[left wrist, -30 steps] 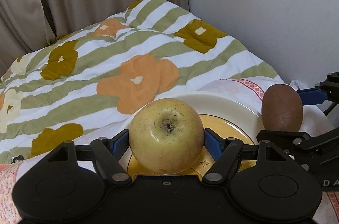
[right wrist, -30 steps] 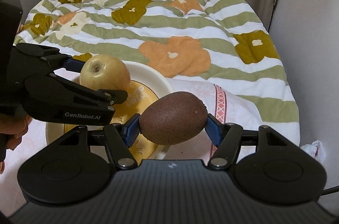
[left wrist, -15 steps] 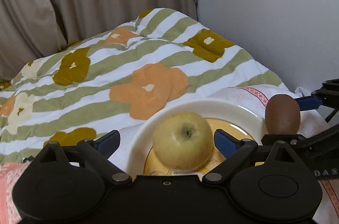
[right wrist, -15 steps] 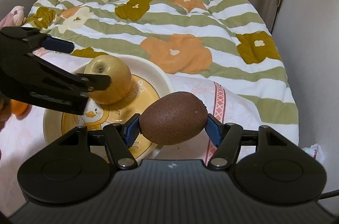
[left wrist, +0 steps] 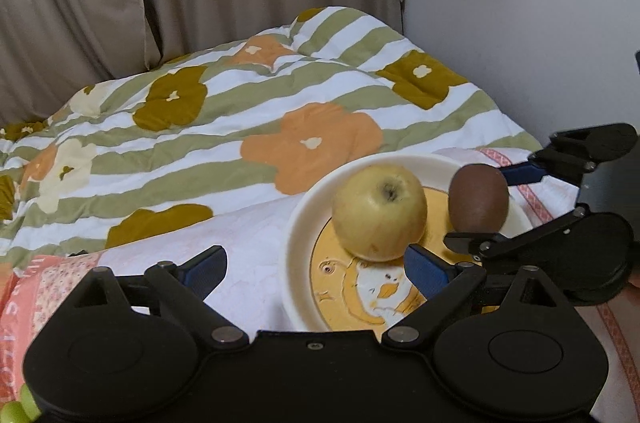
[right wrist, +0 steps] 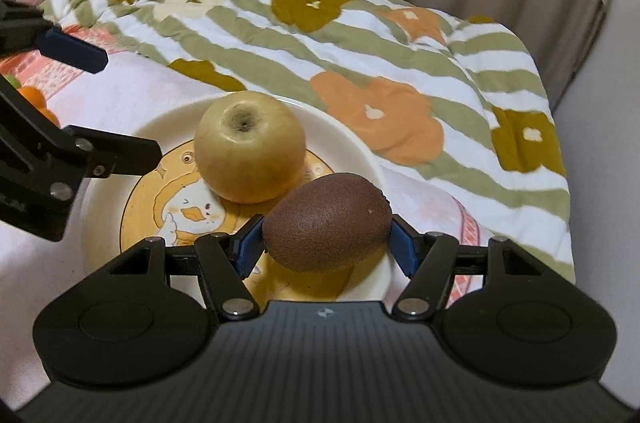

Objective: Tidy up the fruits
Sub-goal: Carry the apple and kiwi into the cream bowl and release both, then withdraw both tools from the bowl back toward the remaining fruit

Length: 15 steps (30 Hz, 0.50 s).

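Note:
A yellow apple (left wrist: 379, 212) sits on a white plate (left wrist: 298, 219) with a yellow duck picture; it also shows in the right wrist view (right wrist: 250, 152) on the plate (right wrist: 352, 143). My left gripper (left wrist: 316, 267) is open and empty, drawn back to the left of the apple. My right gripper (right wrist: 326, 245) is shut on a brown kiwi (right wrist: 327, 226) and holds it over the plate's near right rim, beside the apple. The kiwi also shows in the left wrist view (left wrist: 478, 197).
The plate rests on a pink and white cloth (left wrist: 248, 235) over a bed with a striped flowered quilt (left wrist: 240, 127). Orange fruits (right wrist: 34, 99) lie at the left. Green grapes (left wrist: 16, 409) show at the lower left. Curtains and a wall stand behind.
My left gripper let go of the apple on the plate, opened and pulled back to the left. My right gripper moved the kiwi in over the plate, next to the apple.

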Tool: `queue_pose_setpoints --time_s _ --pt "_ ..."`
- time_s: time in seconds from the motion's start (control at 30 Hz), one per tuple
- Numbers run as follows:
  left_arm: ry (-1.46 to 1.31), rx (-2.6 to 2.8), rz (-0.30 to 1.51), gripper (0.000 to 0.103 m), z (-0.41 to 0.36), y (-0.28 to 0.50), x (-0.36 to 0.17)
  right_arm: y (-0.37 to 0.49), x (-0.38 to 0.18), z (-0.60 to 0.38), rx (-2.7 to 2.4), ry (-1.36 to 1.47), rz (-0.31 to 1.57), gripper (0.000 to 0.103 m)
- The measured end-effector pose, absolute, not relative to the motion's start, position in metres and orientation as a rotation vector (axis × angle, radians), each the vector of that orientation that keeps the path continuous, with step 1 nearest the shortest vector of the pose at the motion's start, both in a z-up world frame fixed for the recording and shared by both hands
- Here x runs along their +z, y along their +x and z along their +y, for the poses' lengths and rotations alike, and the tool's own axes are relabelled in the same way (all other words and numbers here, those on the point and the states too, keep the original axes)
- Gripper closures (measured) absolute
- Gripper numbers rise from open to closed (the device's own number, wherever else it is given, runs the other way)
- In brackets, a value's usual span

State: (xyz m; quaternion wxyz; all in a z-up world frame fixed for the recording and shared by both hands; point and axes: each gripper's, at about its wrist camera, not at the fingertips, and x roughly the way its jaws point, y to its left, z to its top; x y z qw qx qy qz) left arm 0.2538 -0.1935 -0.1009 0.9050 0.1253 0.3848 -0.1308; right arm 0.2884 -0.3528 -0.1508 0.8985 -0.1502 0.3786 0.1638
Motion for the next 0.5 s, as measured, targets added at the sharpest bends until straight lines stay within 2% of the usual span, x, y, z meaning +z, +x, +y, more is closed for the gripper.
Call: queue_pose_setpoints --time_s 0.27,0.4,0.5 --pt "0.236 -0.251 0.8 0.006 -0.188 0.248 -0.102 0.289 -0.156 -0.344 0.358 -0.352 0.759 0.02" --pt "0.219 -0.243 0.802 0.006 -0.185 0.245 -0.102 0.279 -0.153 -0.341 0.332 -0.412 0.691 0.002" --pt "0.207 -0.233 0.802 0.006 -0.182 0.242 -0.101 0.274 -0.151 -0.342 0.324 -0.404 0.682 0.001"
